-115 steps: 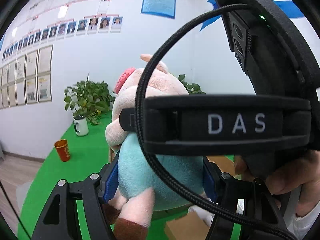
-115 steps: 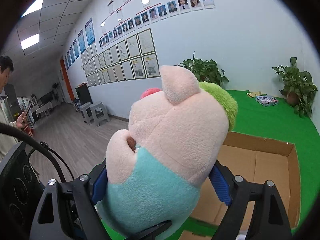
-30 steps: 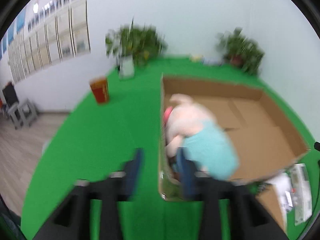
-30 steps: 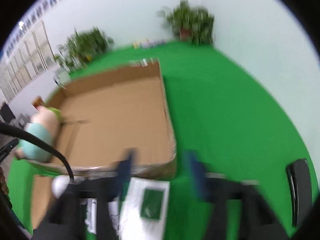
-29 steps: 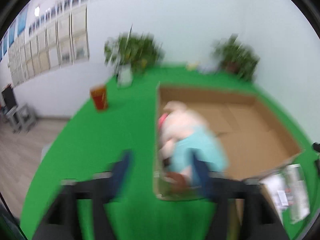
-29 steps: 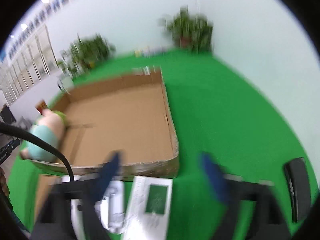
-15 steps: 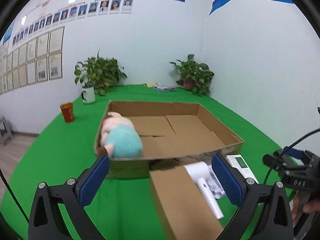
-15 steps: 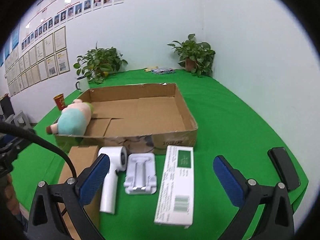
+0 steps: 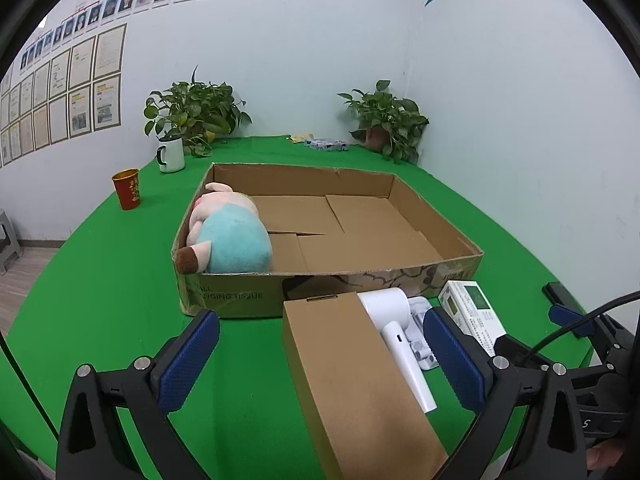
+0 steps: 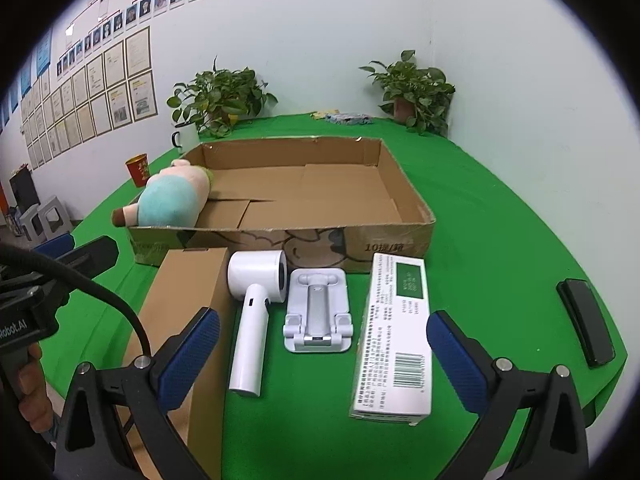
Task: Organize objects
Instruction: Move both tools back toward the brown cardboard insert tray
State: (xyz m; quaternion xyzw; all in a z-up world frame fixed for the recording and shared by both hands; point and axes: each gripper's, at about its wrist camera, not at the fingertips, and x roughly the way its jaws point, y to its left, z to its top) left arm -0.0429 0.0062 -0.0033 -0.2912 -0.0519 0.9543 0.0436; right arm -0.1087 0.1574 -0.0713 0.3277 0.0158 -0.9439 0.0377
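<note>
right view only: full white carton (image 10: 394, 336), grey stand (image 10: 318, 309) | left tool (image 9: 320, 354) jaws apart, empty; right tool (image 10: 323, 354) likewise | plush pig (image 9: 228, 236) lies in cardboard tray (image 9: 436, 224) left corner | green felt surface (image 9: 100, 264), white walls, potted plants (image 9: 196, 110) | smooth white dryer (image 10: 256, 308), matte brown box (image 9: 356, 384)

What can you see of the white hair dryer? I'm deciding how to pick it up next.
The white plastic hair dryer lies flat on the green table cover, just outside the shallow cardboard tray. Its short round barrel points toward the tray, with the dark opening facing right; the straight handle runs back toward the camera and carries a small dark mark. It sits between the long brown cardboard box and the pale grey folding stand. Nothing grips it.
</note>
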